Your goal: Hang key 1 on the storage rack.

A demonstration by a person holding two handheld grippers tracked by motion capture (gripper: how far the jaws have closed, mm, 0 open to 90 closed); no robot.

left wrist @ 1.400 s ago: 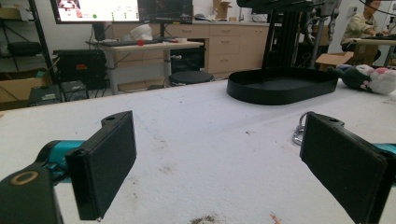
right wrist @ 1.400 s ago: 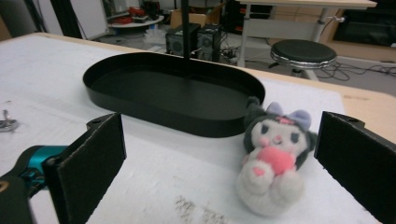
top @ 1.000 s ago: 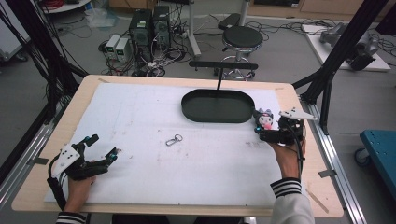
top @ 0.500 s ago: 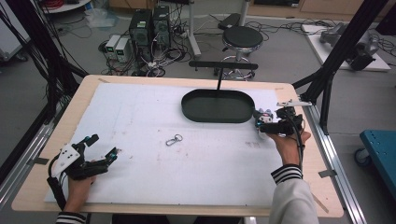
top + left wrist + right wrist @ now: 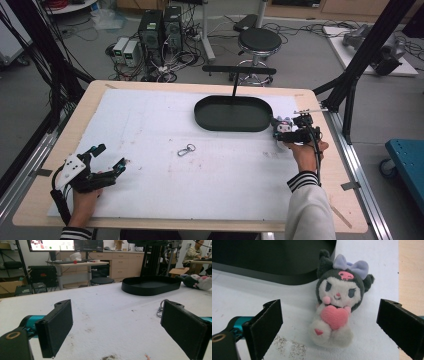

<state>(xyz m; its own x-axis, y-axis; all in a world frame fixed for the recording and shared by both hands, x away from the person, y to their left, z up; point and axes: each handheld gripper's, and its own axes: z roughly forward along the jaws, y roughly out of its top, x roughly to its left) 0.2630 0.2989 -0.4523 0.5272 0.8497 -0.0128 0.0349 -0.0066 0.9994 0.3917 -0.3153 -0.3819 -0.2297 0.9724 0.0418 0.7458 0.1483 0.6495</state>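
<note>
Table (image 5: 320, 200) bears tray (image 5: 233, 114), plush toy (image 5: 283, 123), keyring (image 5: 186, 149).

Black stool (image 5: 260, 40) on cable-strewn floor (image 5: 300, 60)

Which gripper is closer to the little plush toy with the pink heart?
The right one. The right gripper is open right over the plush toy, a jaw on each side. The left gripper sits far off at the table's near left corner, also open.

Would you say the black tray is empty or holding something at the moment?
Empty: the black oval tray shows a bare floor, and the plush toy lies outside it on the white mat.
</note>
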